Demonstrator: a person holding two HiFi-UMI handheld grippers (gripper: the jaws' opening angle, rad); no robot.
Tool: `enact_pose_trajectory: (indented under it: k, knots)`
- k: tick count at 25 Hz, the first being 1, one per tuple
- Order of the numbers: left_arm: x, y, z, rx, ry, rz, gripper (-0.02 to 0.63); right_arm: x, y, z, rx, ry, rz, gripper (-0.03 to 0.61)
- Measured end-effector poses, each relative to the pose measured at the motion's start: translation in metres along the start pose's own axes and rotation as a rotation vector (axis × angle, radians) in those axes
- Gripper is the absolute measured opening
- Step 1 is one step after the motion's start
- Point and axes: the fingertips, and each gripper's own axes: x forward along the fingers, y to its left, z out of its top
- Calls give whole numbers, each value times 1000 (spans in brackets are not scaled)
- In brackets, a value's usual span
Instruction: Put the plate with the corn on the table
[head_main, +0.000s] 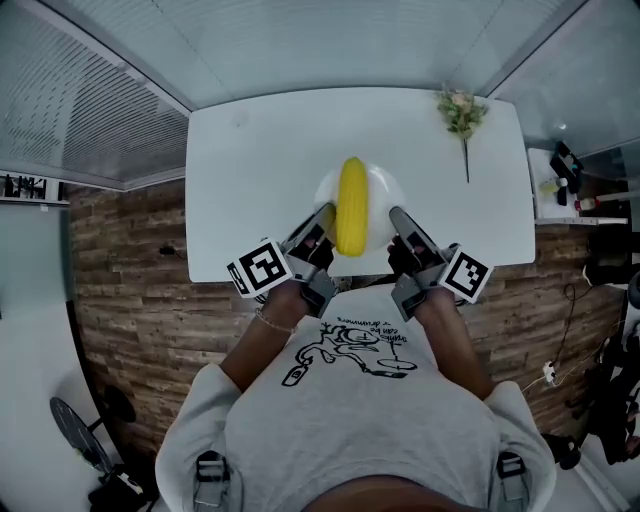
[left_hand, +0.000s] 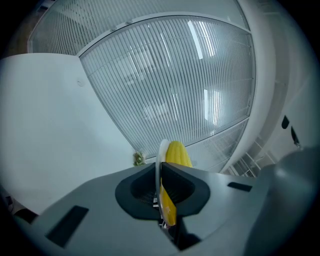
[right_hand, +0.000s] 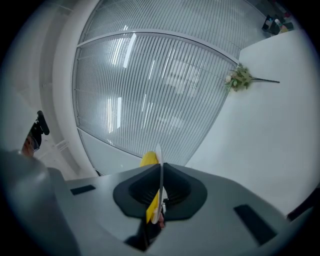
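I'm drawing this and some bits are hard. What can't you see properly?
Head view: much of the round white plate, covered by the yellow corn cob, the left gripper and the right gripper; whether it touches the white table is unclear.
Both gripper views: most of the corn, behind the dark jaws.
Head view: right-hand shelf items, too small.

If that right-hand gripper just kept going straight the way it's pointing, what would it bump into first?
The right gripper is shut on the rim of the plate. Pushed further, it would probably meet the corn lying on that plate next, though depth is hard to judge.
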Motion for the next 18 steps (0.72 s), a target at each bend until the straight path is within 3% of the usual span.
enact_pose_trajectory:
  k: [18]
  knots:
    - [35,-20,-42,-4,-17,5,31,-41,-15,37,-3,54,0,18]
